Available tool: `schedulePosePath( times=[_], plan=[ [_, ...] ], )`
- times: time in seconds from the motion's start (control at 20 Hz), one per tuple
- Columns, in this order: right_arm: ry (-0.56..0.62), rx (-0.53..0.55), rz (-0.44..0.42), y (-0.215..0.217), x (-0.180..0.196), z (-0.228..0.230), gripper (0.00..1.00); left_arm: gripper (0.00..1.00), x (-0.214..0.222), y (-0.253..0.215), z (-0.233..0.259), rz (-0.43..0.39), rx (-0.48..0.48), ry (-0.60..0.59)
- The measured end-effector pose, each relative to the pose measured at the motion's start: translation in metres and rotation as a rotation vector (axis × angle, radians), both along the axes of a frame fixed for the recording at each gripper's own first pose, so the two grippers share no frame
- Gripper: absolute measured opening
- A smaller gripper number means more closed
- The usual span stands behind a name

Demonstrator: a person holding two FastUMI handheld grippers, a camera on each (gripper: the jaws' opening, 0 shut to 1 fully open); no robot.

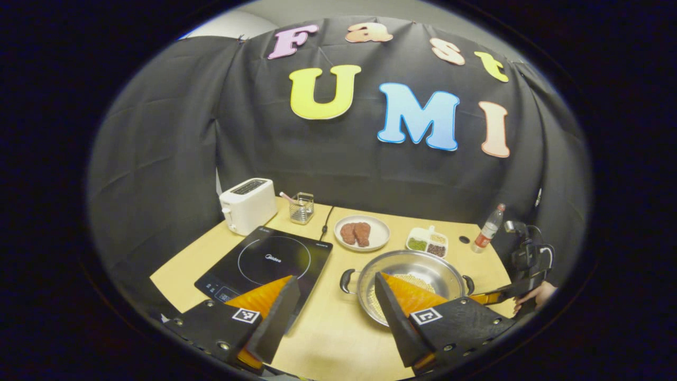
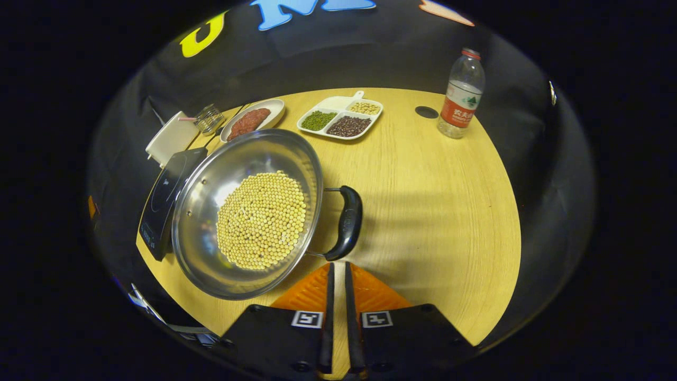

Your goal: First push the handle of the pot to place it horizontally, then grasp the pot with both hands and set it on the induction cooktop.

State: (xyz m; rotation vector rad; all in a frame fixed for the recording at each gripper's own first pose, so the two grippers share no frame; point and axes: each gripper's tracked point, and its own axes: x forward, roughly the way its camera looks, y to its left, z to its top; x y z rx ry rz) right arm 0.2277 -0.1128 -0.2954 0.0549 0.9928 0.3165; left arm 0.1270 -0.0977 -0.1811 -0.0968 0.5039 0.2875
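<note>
A steel pot (image 1: 418, 264) holding yellow beans (image 2: 263, 219) sits on the wooden table, just right of the black induction cooktop (image 1: 267, 260). It has a black loop handle on each side (image 1: 346, 281) (image 2: 346, 222). My left gripper (image 1: 334, 279) hovers open above the table's front, its fingers spanning the gap between cooktop and pot; one finger hides part of the pot. My right gripper (image 2: 338, 265) is shut with nothing between its fingers, the tips right at the near end of the pot's handle. In the left gripper view it shows beside the pot's right handle (image 1: 494, 297), held by a hand (image 1: 535, 296).
A white toaster (image 1: 247, 205) and a glass cup (image 1: 302, 207) stand behind the cooktop. A plate of meat (image 1: 363, 233), a divided dish of beans (image 2: 341, 118) and a water bottle (image 2: 461, 95) line the back. The cooktop's cable (image 1: 326, 222) runs to the rear.
</note>
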Motion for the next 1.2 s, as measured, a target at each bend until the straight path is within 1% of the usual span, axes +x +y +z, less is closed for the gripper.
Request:
schedulePosePath(
  times=[0.05,0.1,0.15,0.2,0.25,0.3,0.4,0.55,0.75,0.95,1.0,1.05,1.1,1.15,1.2],
  plan=[
    [0.004,0.024,-0.016,-0.003,-0.003,0.004,0.35,0.87,0.009,0.001,-0.005,-0.016,-0.018,0.004],
    [-0.002,0.045,-0.036,-0.007,-0.003,0.011,0.48,0.87,0.016,0.003,-0.011,-0.035,-0.037,0.011],
    [-0.007,0.064,-0.059,-0.01,-0.003,0.016,0.74,0.87,0.026,0.006,-0.018,-0.057,-0.056,0.022],
    [-0.01,0.08,-0.082,-0.011,-0.004,0.022,0.84,0.87,0.037,0.007,-0.027,-0.08,-0.076,0.038],
    [-0.02,0.089,-0.104,-0.012,-0.004,0.029,0.98,0.91,0.046,0.01,-0.039,-0.1,-0.096,0.059],
    [-0.04,0.093,-0.126,-0.012,0.001,0.036,0.98,0.87,0.055,0.011,-0.051,-0.127,-0.123,0.081],
    [-0.082,0.093,-0.164,-0.011,0.012,0.047,0.98,0.88,0.076,0.011,-0.074,-0.17,-0.172,0.121],
    [-0.1,0.109,-0.192,0.001,0.027,0.053,0.98,0.88,0.098,0.009,-0.115,-0.232,-0.235,0.187],
    [-0.119,0.104,-0.196,0.019,0.052,0.042,0.98,0.88,0.128,0.008,-0.158,-0.316,-0.258,0.261],
    [-0.125,0.079,-0.207,0.029,0.073,0.023,0.99,0.88,0.145,0.004,-0.204,-0.379,-0.268,0.327],
    [-0.125,0.071,-0.205,0.03,0.076,0.019,0.98,0.84,0.148,0.002,-0.215,-0.391,-0.27,0.343],
    [-0.124,0.058,-0.203,0.03,0.079,0.014,0.98,0.88,0.15,-0.001,-0.223,-0.4,-0.278,0.36],
    [-0.125,0.046,-0.201,0.028,0.082,0.008,0.98,0.84,0.151,-0.003,-0.23,-0.408,-0.29,0.369],
    [-0.125,0.038,-0.197,0.027,0.084,0.004,0.98,0.88,0.153,-0.007,-0.234,-0.417,-0.302,0.372],
    [-0.12,0.034,-0.194,0.028,0.085,-0.002,0.98,0.88,0.155,-0.009,-0.237,-0.423,-0.311,0.372]
  ],
)
